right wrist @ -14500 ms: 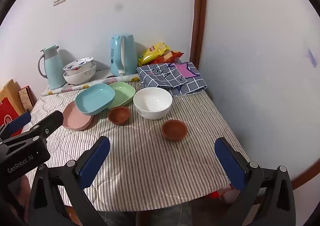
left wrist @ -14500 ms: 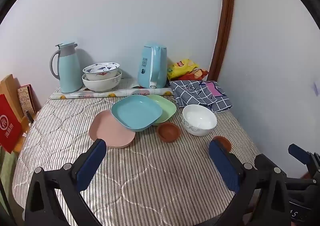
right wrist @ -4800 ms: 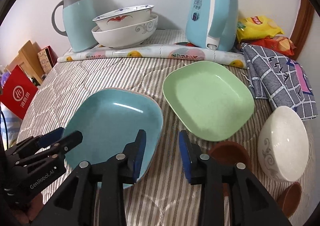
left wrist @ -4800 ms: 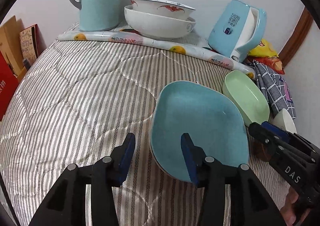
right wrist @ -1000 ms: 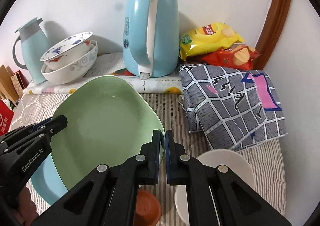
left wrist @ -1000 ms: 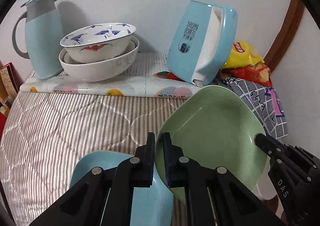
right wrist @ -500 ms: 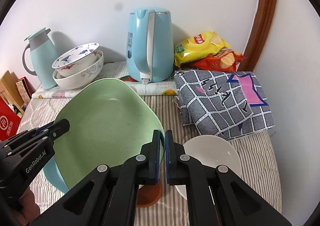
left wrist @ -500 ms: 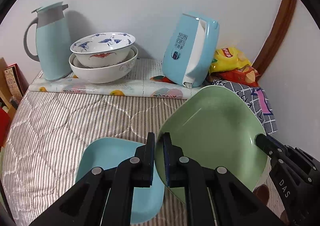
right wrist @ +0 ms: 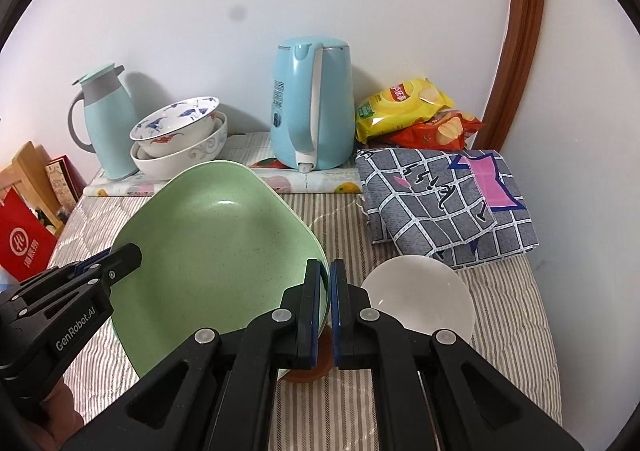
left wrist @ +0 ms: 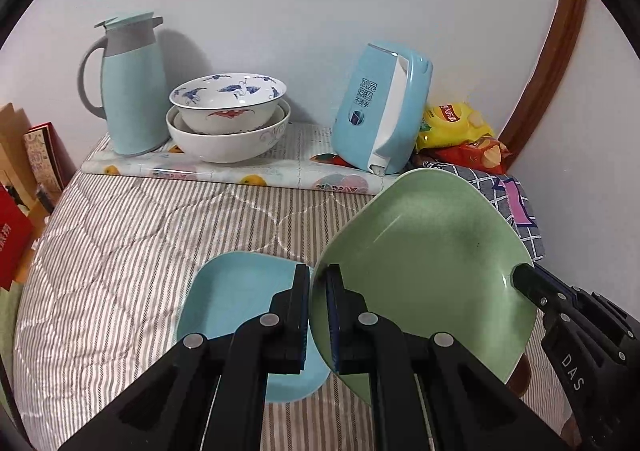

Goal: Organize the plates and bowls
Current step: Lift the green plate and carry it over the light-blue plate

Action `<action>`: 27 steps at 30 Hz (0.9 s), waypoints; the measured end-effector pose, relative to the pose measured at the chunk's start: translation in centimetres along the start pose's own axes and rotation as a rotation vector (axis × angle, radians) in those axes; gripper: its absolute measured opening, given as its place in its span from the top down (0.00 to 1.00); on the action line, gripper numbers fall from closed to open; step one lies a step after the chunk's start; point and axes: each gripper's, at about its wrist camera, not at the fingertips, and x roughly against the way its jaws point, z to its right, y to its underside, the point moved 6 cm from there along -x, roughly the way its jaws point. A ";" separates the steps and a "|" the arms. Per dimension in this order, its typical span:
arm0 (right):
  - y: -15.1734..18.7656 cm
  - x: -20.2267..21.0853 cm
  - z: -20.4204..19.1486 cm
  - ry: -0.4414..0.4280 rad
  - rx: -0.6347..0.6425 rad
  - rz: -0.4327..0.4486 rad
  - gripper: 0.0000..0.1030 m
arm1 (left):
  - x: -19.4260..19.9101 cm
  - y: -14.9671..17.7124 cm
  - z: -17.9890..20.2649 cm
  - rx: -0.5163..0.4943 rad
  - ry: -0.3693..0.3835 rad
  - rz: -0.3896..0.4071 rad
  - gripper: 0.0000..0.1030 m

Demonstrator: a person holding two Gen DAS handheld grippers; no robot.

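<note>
A green square plate (left wrist: 432,263) is lifted off the table and tilted, held by both grippers. My left gripper (left wrist: 318,283) is shut on its left rim. My right gripper (right wrist: 329,279) is shut on its right rim; the plate also shows in the right wrist view (right wrist: 216,251). A blue square plate (left wrist: 240,307) lies on the striped table below the left gripper. A white bowl (right wrist: 420,299) sits right of the right gripper. A small brown dish (right wrist: 308,369) is partly hidden under the green plate. Two stacked patterned bowls (left wrist: 228,119) stand at the back.
At the back stand a light-blue thermos jug (left wrist: 128,87) and a blue kettle (right wrist: 312,103). Snack bags (right wrist: 416,111) and a folded checked cloth (right wrist: 444,195) lie at the back right. Red and brown boxes (right wrist: 28,223) stand at the left edge. A wall closes the right side.
Both grippers have drawn back and up with the green plate, so more of the table shows. The blue plate stays on the table.
</note>
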 end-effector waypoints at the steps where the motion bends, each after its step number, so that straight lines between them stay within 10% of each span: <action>1: 0.1 0.2 -0.1 -0.002 0.000 0.003 0.95 | 0.2 0.1 -0.1 0.001 -0.002 0.002 0.91; 27: 1.3 0.6 -4.6 -0.061 0.042 0.004 0.95 | 1.5 2.0 -5.0 0.064 -0.040 -0.010 0.91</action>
